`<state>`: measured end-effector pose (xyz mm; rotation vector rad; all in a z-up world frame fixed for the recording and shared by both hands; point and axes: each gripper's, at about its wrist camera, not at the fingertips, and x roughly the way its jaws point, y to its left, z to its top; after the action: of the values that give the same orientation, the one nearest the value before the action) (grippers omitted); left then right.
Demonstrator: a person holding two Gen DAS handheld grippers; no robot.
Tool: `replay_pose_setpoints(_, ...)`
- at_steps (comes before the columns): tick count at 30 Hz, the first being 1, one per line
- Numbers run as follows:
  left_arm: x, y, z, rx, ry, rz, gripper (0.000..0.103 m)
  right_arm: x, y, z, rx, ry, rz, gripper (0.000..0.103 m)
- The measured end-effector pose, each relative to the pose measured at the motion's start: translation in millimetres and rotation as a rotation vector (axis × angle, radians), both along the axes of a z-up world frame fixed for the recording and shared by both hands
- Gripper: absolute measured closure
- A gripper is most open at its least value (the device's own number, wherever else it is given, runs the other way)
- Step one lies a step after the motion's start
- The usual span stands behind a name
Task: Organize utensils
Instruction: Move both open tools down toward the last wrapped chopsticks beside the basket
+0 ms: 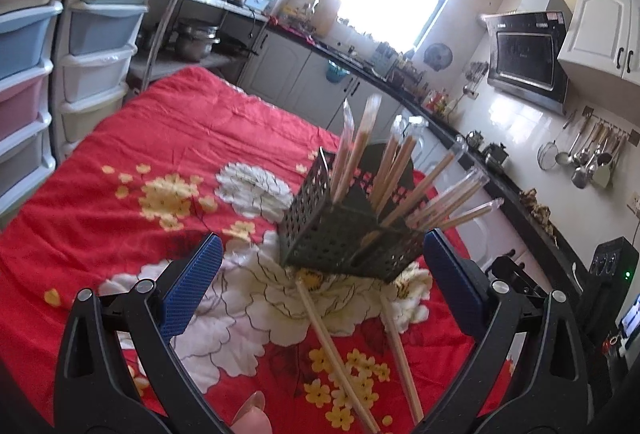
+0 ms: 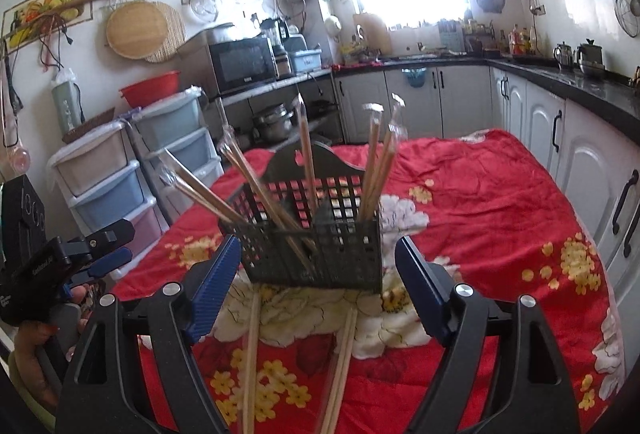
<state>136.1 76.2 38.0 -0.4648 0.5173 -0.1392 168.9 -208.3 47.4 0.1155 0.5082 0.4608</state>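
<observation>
Right wrist: basket [image 2: 316, 250] holds maybe 8 wrapped chopsticks [image 2: 306, 149]; both grippers [image 2: 316, 290] released.

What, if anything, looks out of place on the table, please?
Some chopsticks lie loose on the cloth in front of the basket, while the rest stand inside it, leaning outwards in all directions. Both claws, left and right, are open and hold nothing.
</observation>
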Motion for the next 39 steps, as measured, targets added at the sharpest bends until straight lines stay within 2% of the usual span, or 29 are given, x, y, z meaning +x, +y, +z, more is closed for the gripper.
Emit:
replay_pose_setpoints(17, 12.4, -13.4, -40.1, -0.001, 0.131, -0.054, 0.011, 5.5, -5.2, -42.0, -0.061, 0.14, 0.014, 0.026)
replay_pose_setpoints(39, 29.6, -21.5, -70.3, 0.008, 0.227, -0.095, 0.011, 17.9, 5.1, -79.0, -0.106, 0.273, 0.061, 0.026)
